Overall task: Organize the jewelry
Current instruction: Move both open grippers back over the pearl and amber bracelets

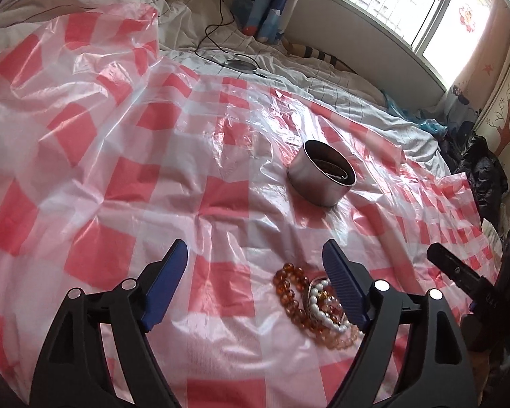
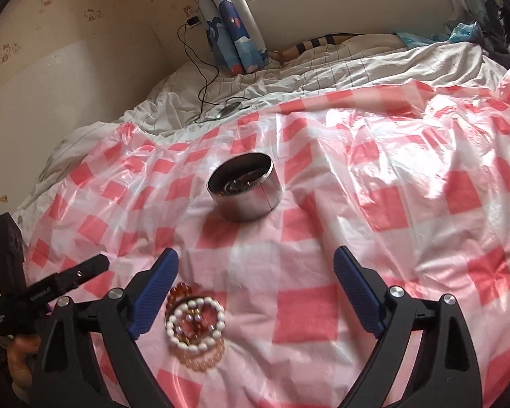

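Both your claws, left gripper [image 1: 255,282] and right gripper [image 2: 255,292], gape wide and empty; the light, slippery bracelets [image 2: 195,326] between them likely lift best by pinching one strand.

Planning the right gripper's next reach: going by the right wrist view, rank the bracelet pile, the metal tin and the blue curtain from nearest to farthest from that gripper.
From the right gripper, jaws open and empty:
1. Bracelet pile: beside its left finger, on the checked sheet.
2. Metal tin: farther ahead, mid-sheet, slightly left.
3. Blue curtain: at the far wall, past the bed.
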`<state>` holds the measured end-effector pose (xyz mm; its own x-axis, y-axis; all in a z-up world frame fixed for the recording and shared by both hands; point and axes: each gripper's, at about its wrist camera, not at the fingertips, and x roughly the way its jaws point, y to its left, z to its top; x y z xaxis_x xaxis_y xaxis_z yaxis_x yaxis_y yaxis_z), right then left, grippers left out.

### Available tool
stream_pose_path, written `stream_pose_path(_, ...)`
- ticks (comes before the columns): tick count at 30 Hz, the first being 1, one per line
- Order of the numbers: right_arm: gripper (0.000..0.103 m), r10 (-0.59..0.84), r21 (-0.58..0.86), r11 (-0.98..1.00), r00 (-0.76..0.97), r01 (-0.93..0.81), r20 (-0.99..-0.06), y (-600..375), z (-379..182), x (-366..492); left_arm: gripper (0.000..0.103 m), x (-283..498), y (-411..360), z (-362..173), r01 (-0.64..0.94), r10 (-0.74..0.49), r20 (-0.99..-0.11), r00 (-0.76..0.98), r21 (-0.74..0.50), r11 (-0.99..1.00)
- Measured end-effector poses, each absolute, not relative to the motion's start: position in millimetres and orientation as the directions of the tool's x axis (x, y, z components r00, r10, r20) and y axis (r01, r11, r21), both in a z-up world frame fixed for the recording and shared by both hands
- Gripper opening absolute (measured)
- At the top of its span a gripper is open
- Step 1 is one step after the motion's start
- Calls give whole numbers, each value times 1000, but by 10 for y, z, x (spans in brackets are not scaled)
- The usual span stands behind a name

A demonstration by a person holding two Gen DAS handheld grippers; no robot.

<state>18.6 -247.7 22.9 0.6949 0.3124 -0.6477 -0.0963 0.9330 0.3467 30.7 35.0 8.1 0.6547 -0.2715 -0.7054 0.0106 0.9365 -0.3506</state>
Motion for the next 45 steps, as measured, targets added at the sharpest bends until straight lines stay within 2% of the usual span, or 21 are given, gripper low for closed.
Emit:
stream_pose_path(3, 89, 278, 333, 941, 701, -62, -657, -2536, 216, 6, 78, 177, 248, 71, 45, -285, -710, 644, -337, 941)
stream_pose_path(8, 89, 297, 436, 900, 707, 17, -641, -2706, 175, -103, 78, 149, 138, -3, 63, -274, -733, 622, -301, 951)
stream_pose_path(15, 89, 231, 377, 924, 687, 66, -688, -2692, 104, -29, 78, 286, 184, -153, 19, -273, -763, 586, -324, 946)
stream_pose_path(45, 89, 207, 306, 951, 674, 31, -709, -2567, 66, 54, 78, 387, 89, -209, 22, -270, -765, 585, -317, 948)
